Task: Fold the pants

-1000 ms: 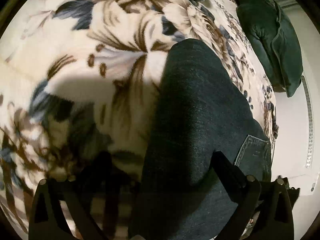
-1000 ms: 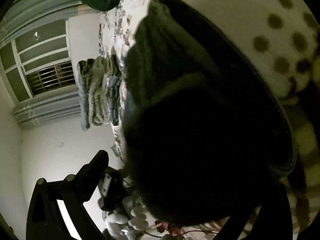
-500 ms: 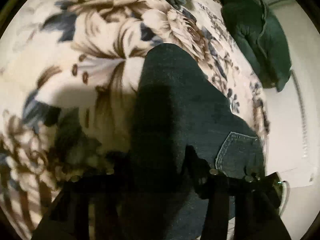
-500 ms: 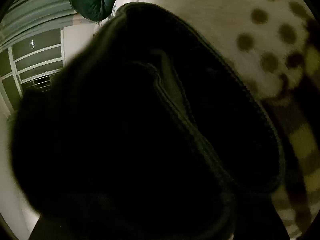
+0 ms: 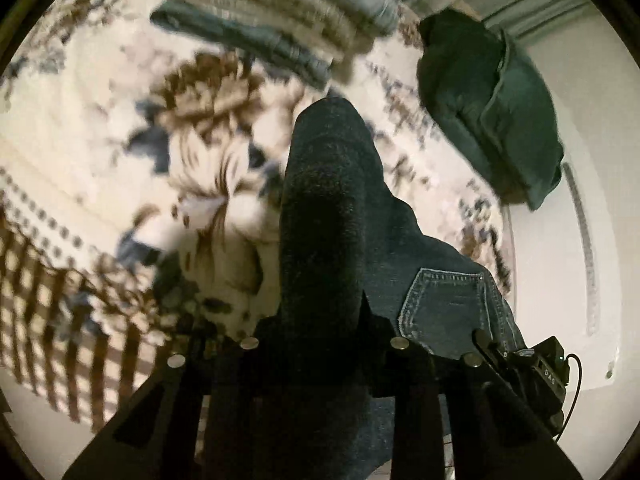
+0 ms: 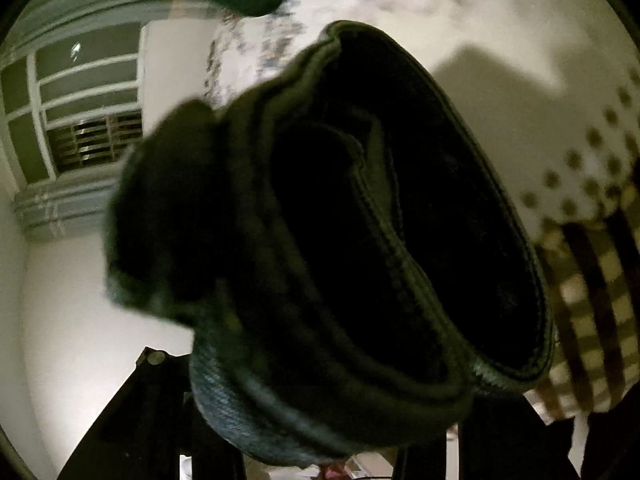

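The dark blue jeans (image 5: pixel 332 208) lie on a floral bed blanket (image 5: pixel 100 140), back pocket (image 5: pixel 448 304) up. A thick fold of them rises between the fingers of my left gripper (image 5: pixel 320 320), whose jaws are closing with the denim pinched between them. In the right wrist view a bundled end of the jeans (image 6: pixel 360 220), with seamed edges showing, fills the frame. My right gripper (image 6: pixel 320 392) is closing on that bundle, which hangs off the blanket. Its right finger is mostly hidden behind the cloth.
A stack of folded clothes (image 5: pixel 280 20) sits at the far side of the bed. A dark green pillow (image 5: pixel 492 112) lies at the far right, by a white wall. A barred window (image 6: pixel 80 120) shows left. The blanket's checked border (image 5: pixel 60 320) runs along the near edge.
Both grippers went from wide open to closed on the jeans and rose, lifting the denim off the blanket. The folded stack has come into the left wrist view.
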The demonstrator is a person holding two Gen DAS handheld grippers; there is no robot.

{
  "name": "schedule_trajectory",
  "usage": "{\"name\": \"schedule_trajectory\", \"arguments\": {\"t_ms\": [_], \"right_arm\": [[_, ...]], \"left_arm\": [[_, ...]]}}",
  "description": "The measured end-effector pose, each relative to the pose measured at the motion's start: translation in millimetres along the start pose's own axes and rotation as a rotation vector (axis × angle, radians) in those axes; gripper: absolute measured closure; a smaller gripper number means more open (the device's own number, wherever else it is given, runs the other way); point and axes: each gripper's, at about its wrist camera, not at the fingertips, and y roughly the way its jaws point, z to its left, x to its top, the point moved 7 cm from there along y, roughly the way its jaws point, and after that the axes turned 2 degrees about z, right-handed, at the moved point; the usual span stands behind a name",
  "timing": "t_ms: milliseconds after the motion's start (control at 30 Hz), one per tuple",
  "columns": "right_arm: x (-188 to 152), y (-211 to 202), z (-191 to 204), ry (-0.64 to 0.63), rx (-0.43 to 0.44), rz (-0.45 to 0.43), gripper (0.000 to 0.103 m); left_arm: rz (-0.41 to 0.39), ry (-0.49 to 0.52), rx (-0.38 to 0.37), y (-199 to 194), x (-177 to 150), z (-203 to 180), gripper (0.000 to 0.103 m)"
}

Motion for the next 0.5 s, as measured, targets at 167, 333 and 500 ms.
{"name": "schedule_trajectory", "arguments": {"t_ms": [167, 333, 500], "right_arm": [[17.1, -4.8, 91.5, -0.092, 0.025, 0.012, 0.061], [50.6, 20.7, 191.1, -0.165, 0.051, -0.019, 0.061], [93.7, 86.5, 283.9, -0.191, 0.094, -0.062, 0.061]], "left_arm": [[-0.065, -0.005, -0.026, -55.5, 51.2, -20.3, 0.079], [-0.125, 0.015, -0.061, -97.0, 141.4, -28.8, 0.079], [-0.171, 0.060, -0.080, -119.5, 274.2, -21.4, 0.079]]}}
